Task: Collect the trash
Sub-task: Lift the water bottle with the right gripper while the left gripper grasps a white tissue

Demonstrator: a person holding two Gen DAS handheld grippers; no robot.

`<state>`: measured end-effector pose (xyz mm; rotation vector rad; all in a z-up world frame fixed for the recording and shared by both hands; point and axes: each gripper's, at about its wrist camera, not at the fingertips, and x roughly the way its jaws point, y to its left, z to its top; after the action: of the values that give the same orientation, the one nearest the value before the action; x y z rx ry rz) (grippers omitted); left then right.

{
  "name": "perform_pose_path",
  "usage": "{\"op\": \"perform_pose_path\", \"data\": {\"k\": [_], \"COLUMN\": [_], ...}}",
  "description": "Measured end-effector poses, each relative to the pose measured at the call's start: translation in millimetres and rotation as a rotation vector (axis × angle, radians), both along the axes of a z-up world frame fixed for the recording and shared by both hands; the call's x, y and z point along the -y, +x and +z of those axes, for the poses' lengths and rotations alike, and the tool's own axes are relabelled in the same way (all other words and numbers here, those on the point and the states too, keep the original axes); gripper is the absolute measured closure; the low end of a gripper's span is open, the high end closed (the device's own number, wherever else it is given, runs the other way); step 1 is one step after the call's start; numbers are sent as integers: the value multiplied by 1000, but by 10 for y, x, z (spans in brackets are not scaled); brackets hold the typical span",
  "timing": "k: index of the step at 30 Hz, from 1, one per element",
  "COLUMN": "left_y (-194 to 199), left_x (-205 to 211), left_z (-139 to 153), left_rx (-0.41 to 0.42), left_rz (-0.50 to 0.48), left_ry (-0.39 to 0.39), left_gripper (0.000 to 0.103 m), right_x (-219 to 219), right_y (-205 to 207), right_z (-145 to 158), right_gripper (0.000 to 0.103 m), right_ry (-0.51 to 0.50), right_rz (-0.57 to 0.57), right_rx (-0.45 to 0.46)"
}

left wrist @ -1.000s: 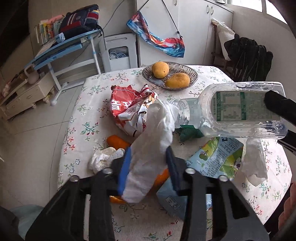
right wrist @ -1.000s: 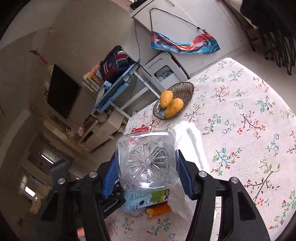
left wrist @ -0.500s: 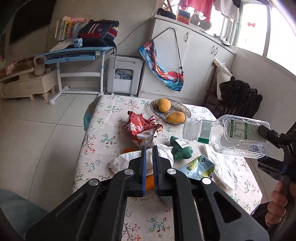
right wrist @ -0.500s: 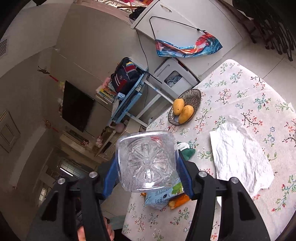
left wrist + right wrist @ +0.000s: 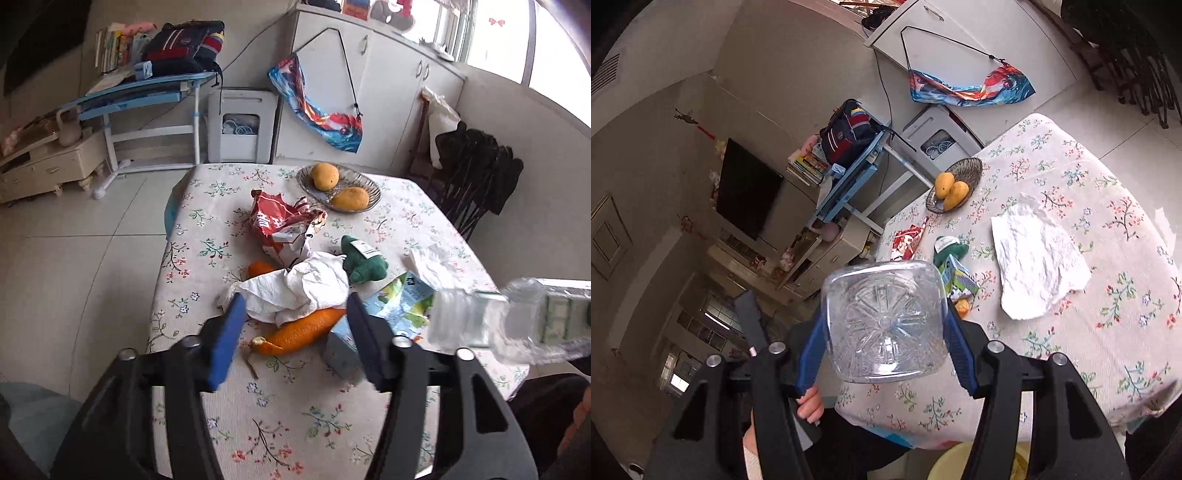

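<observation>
My left gripper (image 5: 294, 301) hovers over the near part of the flowered table (image 5: 207, 236), its jaws opening with nothing between the pads. Just beyond it a crumpled white tissue (image 5: 299, 288) lies on a carrot (image 5: 306, 328). A red snack bag (image 5: 282, 225), a green-blue drink carton (image 5: 399, 302) and a flat tissue (image 5: 1034, 258) also lie on the cloth. My right gripper (image 5: 884, 332) is shut on a clear plastic bottle (image 5: 882, 295), held off the table's near right side; the bottle (image 5: 509, 321) points left in the left wrist view.
A green plush toy (image 5: 364, 262) sits mid-table. A wire bowl (image 5: 354, 177) with two mangoes stands at the far side. A yellow bin (image 5: 960, 461) shows below the table edge. A chair with dark clothes (image 5: 476, 166) stands at the right. A hand (image 5: 809, 402) grips the other tool.
The left gripper held the white tissue, dropped it on the carrot, shut empty, and now stands open. The right gripper drew back toward the table's near edge with the bottle.
</observation>
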<state>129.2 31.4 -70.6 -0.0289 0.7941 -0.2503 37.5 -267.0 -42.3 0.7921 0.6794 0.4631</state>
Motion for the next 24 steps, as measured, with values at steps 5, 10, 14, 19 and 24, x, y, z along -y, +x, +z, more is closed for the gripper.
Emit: {"op": "perform_pose_path", "data": {"k": [5, 10, 14, 19, 24], "left_y": [386, 629, 515, 201, -252], "left_x": [323, 565, 474, 131, -250], "left_z": [-229, -442, -300, 39, 226], "left_rx": [-36, -101, -73, 15, 80], "left_rz": [-45, -99, -101, -62, -11], "left_ry": [136, 199, 131, -25, -171], "left_gripper": [39, 78, 93, 94, 94], "right_x": [-12, -36, -71, -226, -582], "right_y": [-195, -410, -535, -657, -859], "right_z": [-142, -190, -210, -188, -299], "right_gripper": [45, 45, 45, 45, 45], "right_ry": [16, 7, -2, -29, -161], "right_rz": [35, 85, 116, 193, 366], "right_rx": [-58, -103, -124, -139, -203]}}
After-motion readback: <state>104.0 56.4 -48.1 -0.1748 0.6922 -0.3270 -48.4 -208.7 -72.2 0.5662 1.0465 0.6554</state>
